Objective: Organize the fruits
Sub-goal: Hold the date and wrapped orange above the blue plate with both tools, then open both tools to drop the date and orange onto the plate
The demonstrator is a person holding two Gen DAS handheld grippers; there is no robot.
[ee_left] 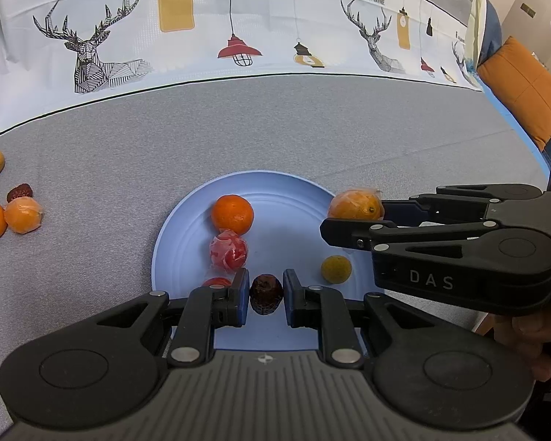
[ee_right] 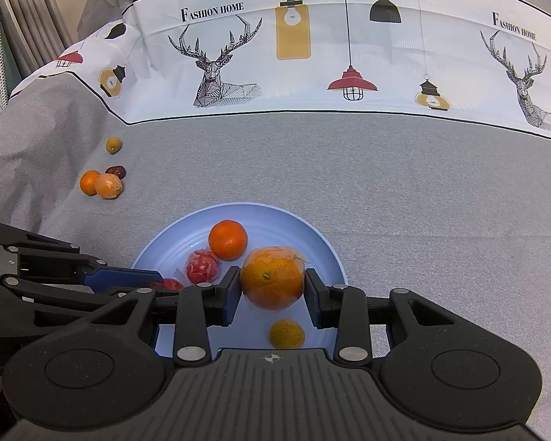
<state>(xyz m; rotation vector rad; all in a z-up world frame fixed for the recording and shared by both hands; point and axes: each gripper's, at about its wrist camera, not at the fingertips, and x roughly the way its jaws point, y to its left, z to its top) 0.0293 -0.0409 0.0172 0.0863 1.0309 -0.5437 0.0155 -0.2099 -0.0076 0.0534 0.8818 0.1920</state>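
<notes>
Left hand-held gripper angled down — pinching date, above plate

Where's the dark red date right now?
In the left wrist view the dark red date sits between the left gripper pads, over the near edge of the blue plate, with the small yellow-green fruit to its right.
</notes>
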